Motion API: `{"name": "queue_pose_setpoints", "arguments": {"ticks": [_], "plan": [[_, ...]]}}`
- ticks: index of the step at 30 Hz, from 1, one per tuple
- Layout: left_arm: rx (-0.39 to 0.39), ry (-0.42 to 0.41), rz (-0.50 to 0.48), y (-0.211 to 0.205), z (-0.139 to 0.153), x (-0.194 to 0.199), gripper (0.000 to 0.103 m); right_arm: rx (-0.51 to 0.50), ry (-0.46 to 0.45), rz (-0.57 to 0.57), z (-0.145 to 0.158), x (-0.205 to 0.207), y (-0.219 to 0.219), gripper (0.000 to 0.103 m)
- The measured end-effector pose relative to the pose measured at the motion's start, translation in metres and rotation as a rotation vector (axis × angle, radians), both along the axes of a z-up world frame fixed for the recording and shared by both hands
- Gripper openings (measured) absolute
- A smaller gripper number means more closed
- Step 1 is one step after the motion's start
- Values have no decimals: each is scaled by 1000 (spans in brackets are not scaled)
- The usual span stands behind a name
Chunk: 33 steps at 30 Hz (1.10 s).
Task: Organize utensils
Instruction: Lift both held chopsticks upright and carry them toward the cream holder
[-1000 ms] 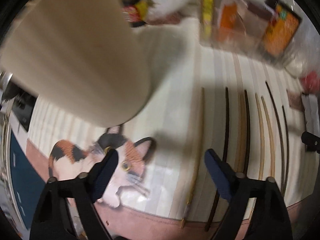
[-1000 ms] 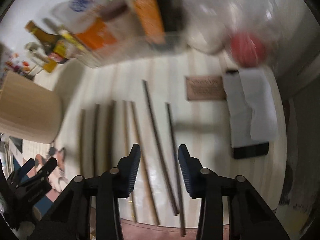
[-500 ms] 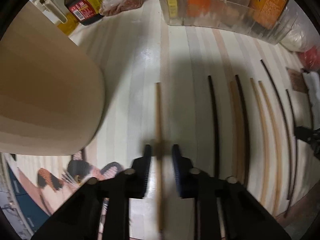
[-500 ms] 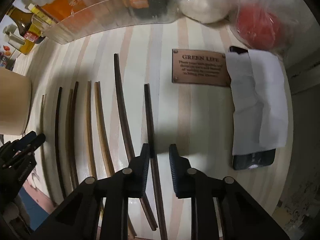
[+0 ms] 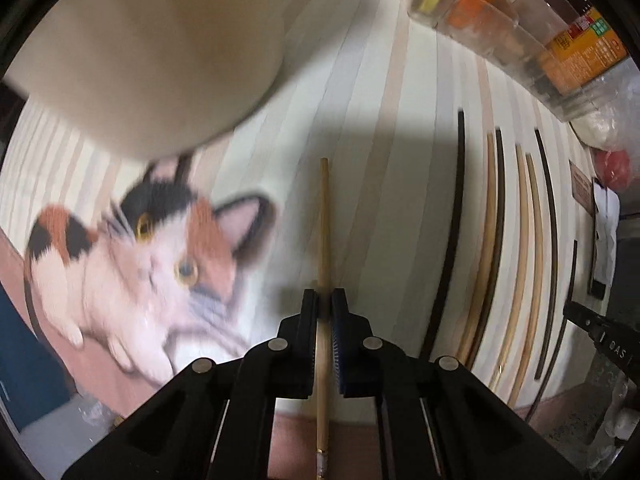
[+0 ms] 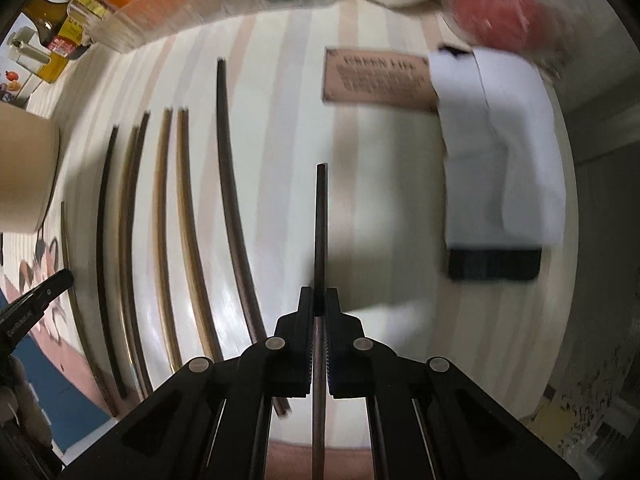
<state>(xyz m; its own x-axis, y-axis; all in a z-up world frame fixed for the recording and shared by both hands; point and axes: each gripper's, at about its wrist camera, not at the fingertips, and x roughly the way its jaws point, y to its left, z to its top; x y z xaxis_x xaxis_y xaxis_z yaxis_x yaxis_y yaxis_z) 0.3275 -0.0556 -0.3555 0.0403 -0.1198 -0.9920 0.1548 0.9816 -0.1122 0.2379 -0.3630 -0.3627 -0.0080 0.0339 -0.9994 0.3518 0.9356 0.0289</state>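
In the left wrist view my left gripper (image 5: 324, 307) is shut on a light wooden chopstick (image 5: 323, 224) that runs straight ahead between the pads, above the striped table (image 5: 360, 80). To its right several chopsticks, dark (image 5: 452, 240) and light (image 5: 532, 248), lie in a row. A big beige cylindrical holder (image 5: 152, 48) fills the upper left. In the right wrist view my right gripper (image 6: 319, 305) is shut on a dark chopstick (image 6: 321, 224). Left of it lie several more chopsticks, among them a dark one (image 6: 232, 200) and a light one (image 6: 188, 216).
A calico cat picture (image 5: 140, 256) is on the mat at the left. A clear bin of packets (image 5: 520, 28) and a sauce bottle (image 6: 52, 36) stand at the back. A brown plaque (image 6: 376, 76), white paper over a black phone (image 6: 496, 264) and a red bagged item (image 6: 492, 4) sit at the right.
Both grippers went from open to shut, the left on the light chopstick, the right on the dark one. Both chopsticks now look lifted off the table and the views have shifted.
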Motion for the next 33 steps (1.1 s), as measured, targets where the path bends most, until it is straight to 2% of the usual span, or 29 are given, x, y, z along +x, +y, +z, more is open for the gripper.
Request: {"name": "queue_pose_setpoints", "arguments": {"ticks": [3, 8, 17, 21, 23, 27, 33], "plan": [[26, -24, -27, -1, -3, -22, 5, 6, 8, -3, 0, -11, -3, 5], [78, -41, -70, -26, -6, -21, 8, -9, 29, 27, 1, -9, 2, 5], [87, -48, -75, -20, -6, -23, 8, -26, 59, 56, 1, 8, 0, 5], [89, -48, -79, -32, -10, -26, 8, -34, 81, 54, -4, 18, 2, 5], [88, -45, -83, -17, -4, -22, 9, -41, 88, 54, -7, 23, 3, 5], [97, -44, -110, -19, -5, -19, 6, -62, 103, 56, -10, 30, 9, 6], [104, -72, -118, -26, -2, -22, 4, -104, 52, 64, -5, 26, 21, 5]]}}
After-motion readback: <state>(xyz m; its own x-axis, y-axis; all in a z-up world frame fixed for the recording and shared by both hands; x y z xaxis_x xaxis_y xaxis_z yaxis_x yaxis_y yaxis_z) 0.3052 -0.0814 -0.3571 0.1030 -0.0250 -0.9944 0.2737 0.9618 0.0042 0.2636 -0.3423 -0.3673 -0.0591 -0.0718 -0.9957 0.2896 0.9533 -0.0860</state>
